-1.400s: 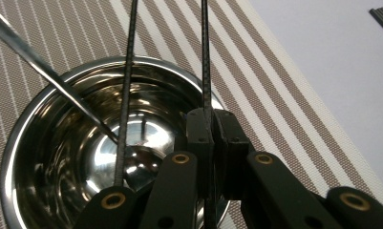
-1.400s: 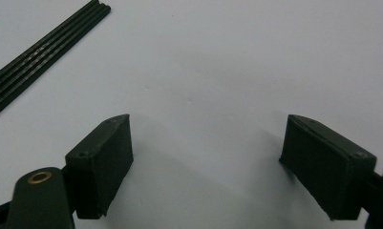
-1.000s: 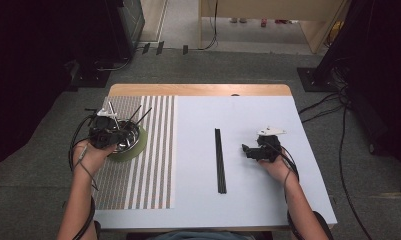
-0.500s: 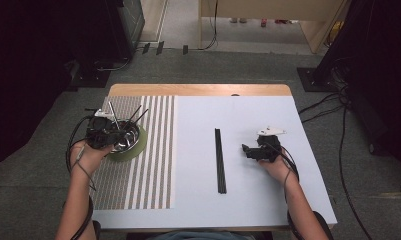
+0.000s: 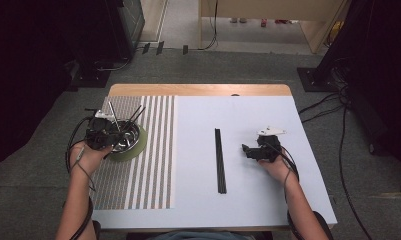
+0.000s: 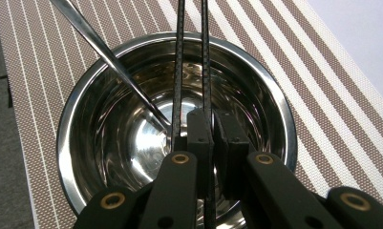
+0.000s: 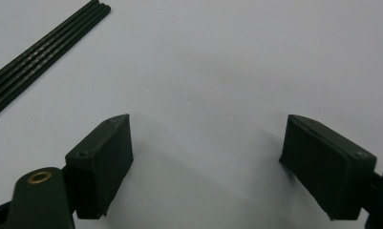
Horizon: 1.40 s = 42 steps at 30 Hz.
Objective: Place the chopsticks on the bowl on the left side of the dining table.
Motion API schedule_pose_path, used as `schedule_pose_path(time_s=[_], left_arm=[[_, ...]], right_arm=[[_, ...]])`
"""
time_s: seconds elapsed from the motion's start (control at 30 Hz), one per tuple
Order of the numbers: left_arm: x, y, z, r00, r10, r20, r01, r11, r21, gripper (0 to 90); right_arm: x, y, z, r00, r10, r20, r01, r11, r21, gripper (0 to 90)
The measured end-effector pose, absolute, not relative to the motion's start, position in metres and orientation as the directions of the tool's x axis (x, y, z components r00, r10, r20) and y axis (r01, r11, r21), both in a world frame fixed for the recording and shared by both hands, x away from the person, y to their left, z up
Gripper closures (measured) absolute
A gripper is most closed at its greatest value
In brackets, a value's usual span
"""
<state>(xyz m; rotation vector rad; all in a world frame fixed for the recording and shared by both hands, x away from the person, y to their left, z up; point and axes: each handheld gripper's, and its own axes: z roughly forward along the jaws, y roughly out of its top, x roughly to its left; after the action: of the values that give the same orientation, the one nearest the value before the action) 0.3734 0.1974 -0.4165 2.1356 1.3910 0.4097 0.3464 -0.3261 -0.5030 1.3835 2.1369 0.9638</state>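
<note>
A steel bowl [image 5: 129, 138] [image 6: 65, 138] sits on a green disc on the striped mat at the table's left. My left gripper [image 5: 104, 134] [image 6: 213, 133] hangs over the bowl, shut on a thin black chopstick [image 6: 206, 57] that runs between its pads. A second black chopstick [image 6: 179, 71] lies just outside the left pad, its end down in the bowl. A shiny metal utensil handle [image 6: 108, 57] [image 5: 113, 119] leans in the bowl. Another black chopstick pair [image 5: 219, 160] [image 7: 41, 52] lies on the white table. To its right my right gripper [image 5: 245, 150] [image 7: 206, 162] stands open, holding nothing.
The brown-and-white striped mat [image 5: 153, 150] [image 6: 323, 86] covers the table's left part, and the white table sheet [image 5: 248, 115] spreads to the right. Cables [image 5: 328, 105] trail on the grey floor, and dark equipment stands at both sides.
</note>
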Motion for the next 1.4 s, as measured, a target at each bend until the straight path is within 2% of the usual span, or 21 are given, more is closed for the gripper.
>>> schedule_pose_path(time_s=[0.53,0.8,0.93,1.17,1.27,1.4], left_arm=[[0.373,0.202,-0.418,0.408,0.913,-0.019,0.738,-0.317,0.595,86.6],[0.373,0.203,-0.418,0.409,0.912,-0.046,0.739,-0.301,0.602,85.7],[0.371,0.205,-0.413,0.409,0.91,-0.067,0.72,-0.277,0.636,78.3],[0.372,0.208,-0.416,0.375,0.927,-0.02,0.696,-0.268,0.666,63.0],[0.373,0.208,-0.421,0.378,0.926,0.007,0.69,-0.287,0.665,60.7],[0.375,0.21,-0.424,0.387,0.922,-0.012,0.686,-0.28,0.672,60.0]], right_arm=[[0.346,-0.326,-0.503,-0.419,0.908,0.025,0.619,0.266,0.739,17.5],[0.346,-0.326,-0.503,-0.419,0.908,0.025,0.619,0.266,0.739,17.5],[0.346,-0.326,-0.503,-0.419,0.908,0.024,0.619,0.266,0.739,17.5],[0.346,-0.326,-0.503,-0.419,0.908,0.024,0.619,0.266,0.739,17.5],[0.346,-0.326,-0.503,-0.419,0.908,0.025,0.619,0.266,0.739,17.5],[0.346,-0.326,-0.503,-0.419,0.908,0.025,0.62,0.266,0.738,17.5]])
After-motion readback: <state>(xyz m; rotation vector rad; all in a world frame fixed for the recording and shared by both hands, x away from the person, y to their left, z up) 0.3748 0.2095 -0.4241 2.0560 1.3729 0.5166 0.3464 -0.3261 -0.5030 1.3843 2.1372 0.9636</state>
